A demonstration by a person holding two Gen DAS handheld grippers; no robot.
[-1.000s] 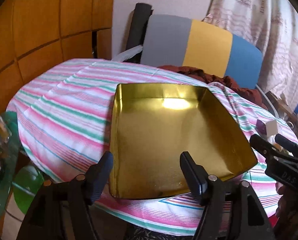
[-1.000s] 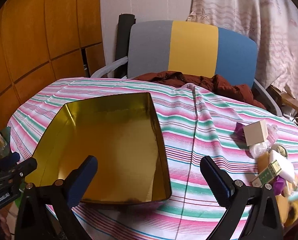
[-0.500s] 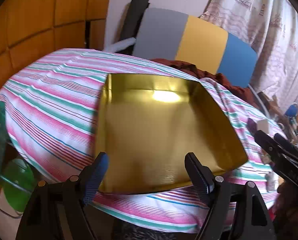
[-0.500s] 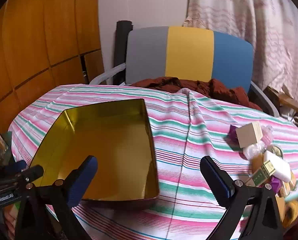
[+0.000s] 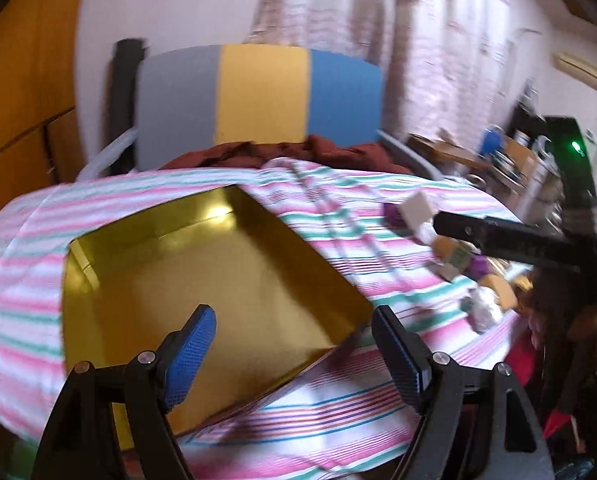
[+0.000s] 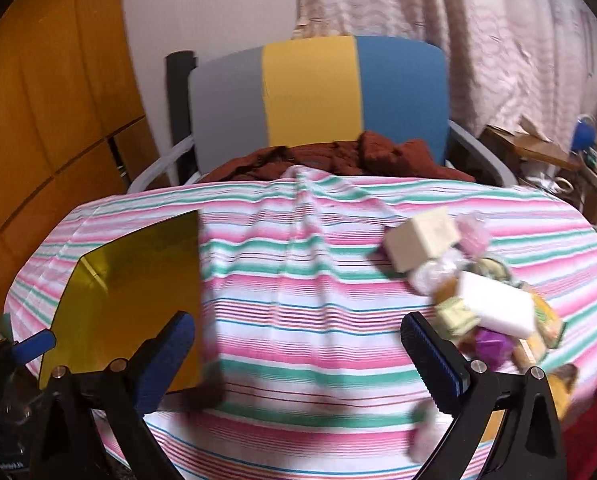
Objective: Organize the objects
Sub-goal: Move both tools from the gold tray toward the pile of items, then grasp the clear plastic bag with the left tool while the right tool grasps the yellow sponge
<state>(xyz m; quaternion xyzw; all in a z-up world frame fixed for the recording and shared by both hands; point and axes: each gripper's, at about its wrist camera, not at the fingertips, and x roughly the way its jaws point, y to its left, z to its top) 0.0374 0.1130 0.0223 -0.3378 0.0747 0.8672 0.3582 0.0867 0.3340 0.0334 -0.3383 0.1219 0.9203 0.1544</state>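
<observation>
Striped cloth covers the table (image 6: 298, 280); my left hand-held gripper (image 5: 294, 344) and right hand-held gripper (image 6: 298, 356) both gape wide, holding nothing, with the gold tin (image 5: 202, 280) just ahead of the left one and the pile of small items (image 6: 478, 292) ahead-right of the right one.

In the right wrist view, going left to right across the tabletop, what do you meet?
Gold tin → bare stretch of the striped tablecloth → cream block → white bar in the heap of small items. The rest of the heap overlaps too much to order.
</observation>
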